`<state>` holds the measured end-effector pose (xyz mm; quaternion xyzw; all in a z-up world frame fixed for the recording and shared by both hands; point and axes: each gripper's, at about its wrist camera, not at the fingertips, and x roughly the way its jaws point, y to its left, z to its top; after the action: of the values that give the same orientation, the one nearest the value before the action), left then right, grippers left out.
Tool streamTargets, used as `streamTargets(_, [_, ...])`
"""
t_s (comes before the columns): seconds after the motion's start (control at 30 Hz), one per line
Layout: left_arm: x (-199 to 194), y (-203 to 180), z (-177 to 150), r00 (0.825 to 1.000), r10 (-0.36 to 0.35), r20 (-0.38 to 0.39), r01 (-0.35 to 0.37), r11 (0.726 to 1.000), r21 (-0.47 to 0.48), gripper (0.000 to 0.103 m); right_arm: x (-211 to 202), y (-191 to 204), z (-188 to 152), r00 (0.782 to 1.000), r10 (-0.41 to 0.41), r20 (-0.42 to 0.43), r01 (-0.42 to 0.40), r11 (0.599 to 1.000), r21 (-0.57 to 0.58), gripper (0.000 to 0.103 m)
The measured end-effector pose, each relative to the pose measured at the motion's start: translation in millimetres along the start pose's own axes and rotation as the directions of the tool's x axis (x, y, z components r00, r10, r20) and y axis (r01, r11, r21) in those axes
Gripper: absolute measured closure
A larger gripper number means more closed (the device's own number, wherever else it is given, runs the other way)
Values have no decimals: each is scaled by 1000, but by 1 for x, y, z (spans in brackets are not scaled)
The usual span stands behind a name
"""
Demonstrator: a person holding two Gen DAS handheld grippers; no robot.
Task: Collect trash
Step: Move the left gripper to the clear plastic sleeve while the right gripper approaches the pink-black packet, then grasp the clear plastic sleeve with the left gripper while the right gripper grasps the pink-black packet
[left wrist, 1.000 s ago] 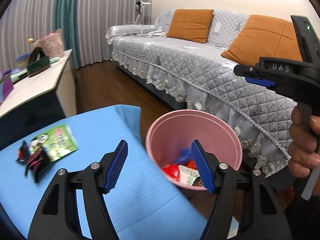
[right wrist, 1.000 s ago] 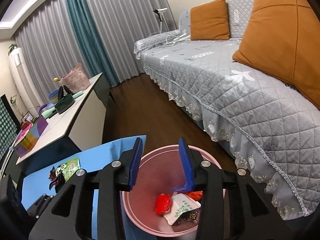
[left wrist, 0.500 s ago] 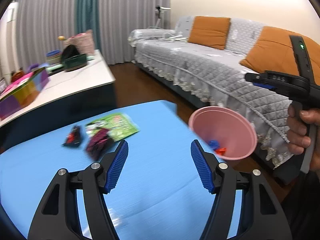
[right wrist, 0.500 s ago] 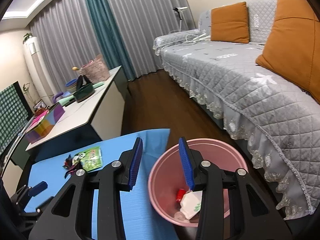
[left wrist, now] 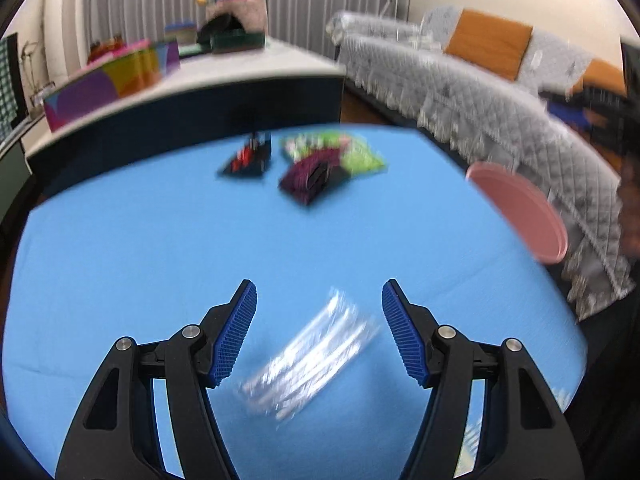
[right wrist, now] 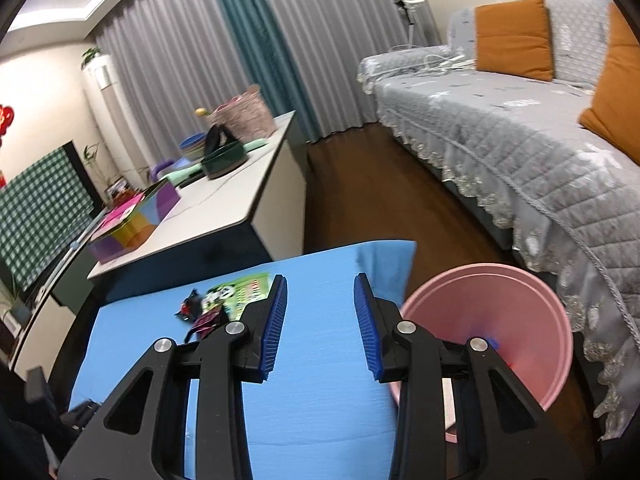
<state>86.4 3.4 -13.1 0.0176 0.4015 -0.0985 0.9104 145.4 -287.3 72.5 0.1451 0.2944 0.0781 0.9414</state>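
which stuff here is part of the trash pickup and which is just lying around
Job:
clear wrapper
green packet
purple wrapper
black wrapper
pink bin
left gripper, open
right gripper, open

Lying about:
colourful box
basket
orange cushions
sofa

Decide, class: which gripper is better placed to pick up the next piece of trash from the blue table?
Left. The left gripper hangs open directly over the clear plastic wrapper. The right gripper is open too, but faces bare cloth beside the pink bin.
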Motion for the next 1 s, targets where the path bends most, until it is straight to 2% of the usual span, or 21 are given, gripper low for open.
streamTargets(0.07, [12, 1, -8, 998, -13, -69, 14, 1000, 8, 39, 6, 11, -2, 1000, 11, -10, -11, 1000, -18, 68])
streamTargets(0.27, [24, 4, -21, 989, -7, -151, 11, 1000, 25, 41, 25, 37, -9, 998, 38, -55, -40, 998, -52, 68])
streamTargets(0.3, [25, 5, -21, 988, -13, -155, 16, 1000, 21, 47, 28, 40, -10, 997, 43, -63, -46, 997, -55, 68])
streamTargets(0.33, [26, 7, -20, 988, -10, -156, 14, 1000, 18, 60, 32, 43, -12, 996, 47, -71, -52, 997, -59, 68])
streamTargets(0.4, [27, 14, -17, 989, -10, -147, 9, 1000, -6, 68, 42, 52, -16, 994, 59, -89, -66, 995, -72, 68])
streamTargets(0.43, [28, 17, -15, 989, -15, -144, 11, 1000, -23, 78, 46, 56, -17, 993, 62, -95, -70, 994, -80, 68])
streamTargets(0.5, [31, 24, -10, 990, -11, -139, 4, 999, -49, 84, 56, 66, -22, 991, 75, -111, -87, 991, -102, 68])
streamTargets(0.57, [34, 31, -6, 992, 2, -126, -12, 997, -79, 96, 65, 76, -26, 988, 92, -125, -107, 987, -122, 68])
streamTargets(0.6, [36, 34, -4, 993, 4, -120, -15, 995, -96, 96, 70, 82, -29, 985, 106, -135, -124, 984, -129, 68])
streamTargets(0.63, [37, 39, -1, 994, 11, -110, -24, 993, -117, 100, 75, 86, -31, 982, 120, -144, -139, 981, -132, 68])
streamTargets(0.8, [41, 51, 11, 996, 60, -69, -71, 985, -160, 102, 103, 98, -38, 967, 172, -189, -194, 976, -101, 68])
streamTargets(1.0, [44, 64, 23, 995, 96, -28, -99, 976, -193, 102, 142, 100, -44, 955, 185, -233, -202, 978, -51, 68])
